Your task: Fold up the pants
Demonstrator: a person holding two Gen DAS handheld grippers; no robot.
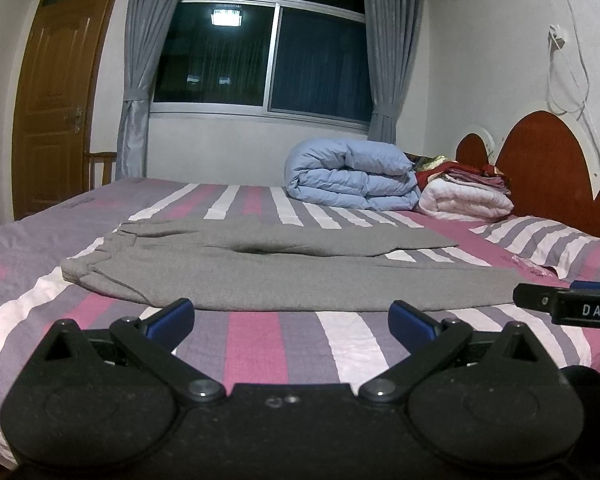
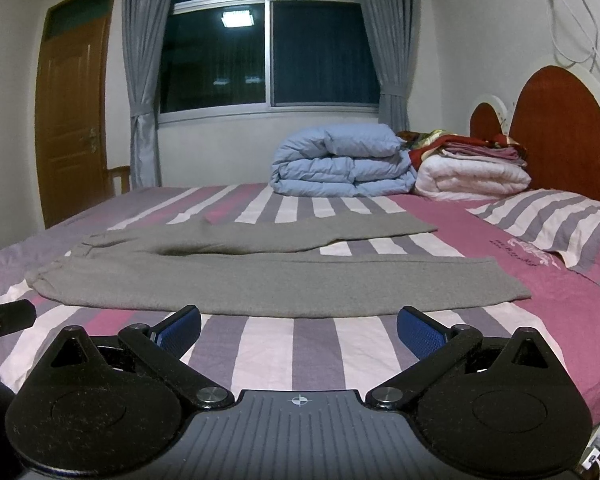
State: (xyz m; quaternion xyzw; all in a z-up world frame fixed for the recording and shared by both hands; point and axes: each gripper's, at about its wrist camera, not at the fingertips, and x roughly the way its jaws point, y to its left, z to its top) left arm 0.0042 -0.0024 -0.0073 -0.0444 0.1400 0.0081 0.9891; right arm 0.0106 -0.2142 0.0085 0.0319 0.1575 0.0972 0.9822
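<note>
Grey pants point(image 1: 276, 276) are seen spread flat across a striped bed point(image 1: 268, 344), just beyond the left gripper point(image 1: 291, 318) and right gripper point(image 2: 299, 326), both held with jaws wide apart and empty; the waistband end is bunched and hard to make out.

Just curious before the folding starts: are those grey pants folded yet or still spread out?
Spread out. The grey pants lie flat on the striped bed, both legs apart.

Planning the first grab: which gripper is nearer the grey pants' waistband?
Left. The left gripper hovers before the near edge of the grey pants, on the waistband side; the right gripper hovers beside it, toward the leg cuffs. Both jaws open.
</note>
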